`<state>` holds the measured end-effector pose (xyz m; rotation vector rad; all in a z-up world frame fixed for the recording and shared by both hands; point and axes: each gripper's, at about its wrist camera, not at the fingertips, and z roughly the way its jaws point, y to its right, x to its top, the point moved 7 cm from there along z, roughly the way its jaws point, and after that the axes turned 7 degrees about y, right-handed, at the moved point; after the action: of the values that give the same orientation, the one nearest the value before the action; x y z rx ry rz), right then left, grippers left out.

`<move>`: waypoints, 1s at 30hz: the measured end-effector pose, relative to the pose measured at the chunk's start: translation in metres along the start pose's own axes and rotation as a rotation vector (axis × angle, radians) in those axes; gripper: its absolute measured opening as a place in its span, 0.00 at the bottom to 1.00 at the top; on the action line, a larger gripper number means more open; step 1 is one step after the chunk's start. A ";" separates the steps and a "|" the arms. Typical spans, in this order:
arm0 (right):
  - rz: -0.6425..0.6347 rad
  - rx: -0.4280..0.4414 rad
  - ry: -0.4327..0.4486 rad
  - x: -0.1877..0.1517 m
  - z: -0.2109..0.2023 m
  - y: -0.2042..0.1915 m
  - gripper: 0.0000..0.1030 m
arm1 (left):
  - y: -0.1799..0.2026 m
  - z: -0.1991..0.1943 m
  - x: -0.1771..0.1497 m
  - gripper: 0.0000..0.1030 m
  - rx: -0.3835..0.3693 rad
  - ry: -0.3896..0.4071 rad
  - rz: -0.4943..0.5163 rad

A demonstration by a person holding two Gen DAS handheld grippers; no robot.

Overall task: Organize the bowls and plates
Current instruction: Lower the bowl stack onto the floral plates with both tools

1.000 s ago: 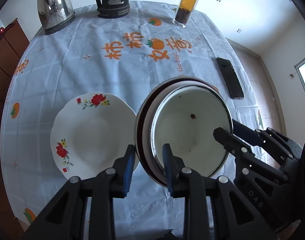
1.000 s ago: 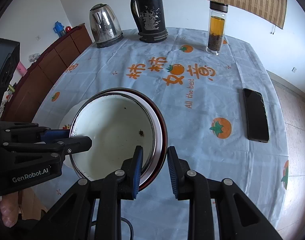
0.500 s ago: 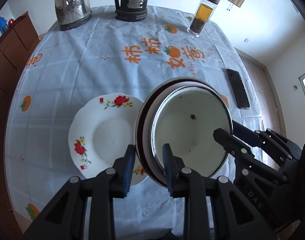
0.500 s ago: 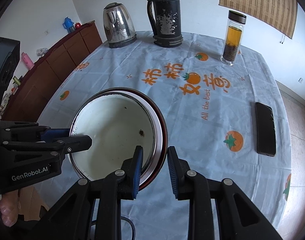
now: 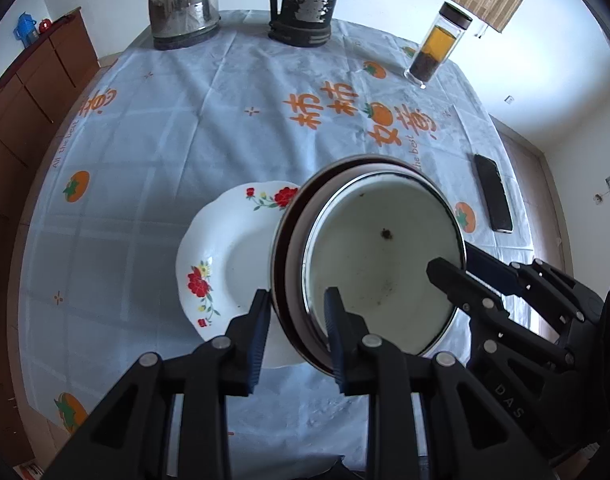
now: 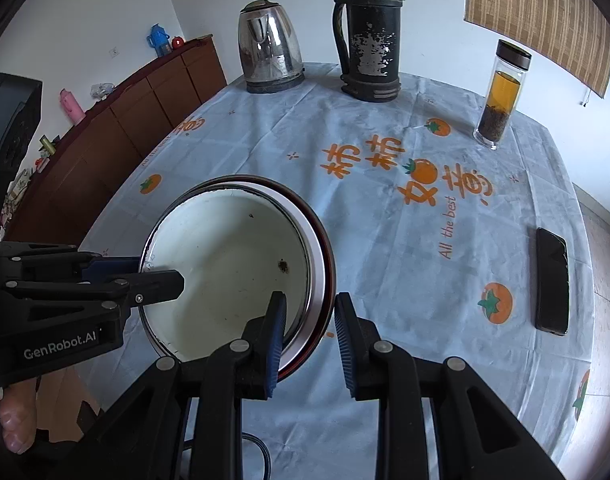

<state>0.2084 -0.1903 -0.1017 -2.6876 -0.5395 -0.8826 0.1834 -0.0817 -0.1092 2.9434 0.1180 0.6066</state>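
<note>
A white enamel bowl (image 5: 381, 260) sits nested in a dark brown plate (image 5: 293, 248); both are held in the air above the table. My left gripper (image 5: 295, 316) is shut on the stack's left rim. My right gripper (image 6: 309, 316) is shut on its right rim, and its fingers (image 5: 457, 280) show in the left wrist view. The bowl (image 6: 225, 264) and brown plate (image 6: 325, 256) also show in the right wrist view. A white plate with red flowers (image 5: 225, 264) lies on the tablecloth, partly under the held stack.
On the tablecloth (image 5: 185, 140) stand a steel kettle (image 5: 183, 0), a black thermos (image 5: 309, 0) and a glass tea bottle (image 5: 437, 48) at the far end. A black phone (image 5: 493, 192) lies at the right. A brown cabinet (image 6: 117, 136) stands left of the table.
Both grippers have lifted the bowl and brown plate higher and shifted them left, so the stack now overlaps the flowered plate's right edge. The grips are unchanged.
</note>
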 end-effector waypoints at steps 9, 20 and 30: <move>-0.025 0.019 -0.001 0.003 0.004 -0.014 0.26 | -0.013 -0.005 -0.003 0.24 0.017 0.009 -0.026; -0.045 0.046 -0.013 0.005 0.013 -0.026 0.26 | -0.028 -0.003 -0.005 0.24 0.038 0.000 -0.057; -0.055 0.075 -0.044 0.003 0.028 -0.034 0.26 | -0.041 0.005 -0.007 0.24 0.058 -0.024 -0.088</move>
<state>0.2111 -0.1490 -0.1173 -2.6414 -0.6457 -0.8030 0.1770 -0.0426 -0.1229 2.9816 0.2663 0.5641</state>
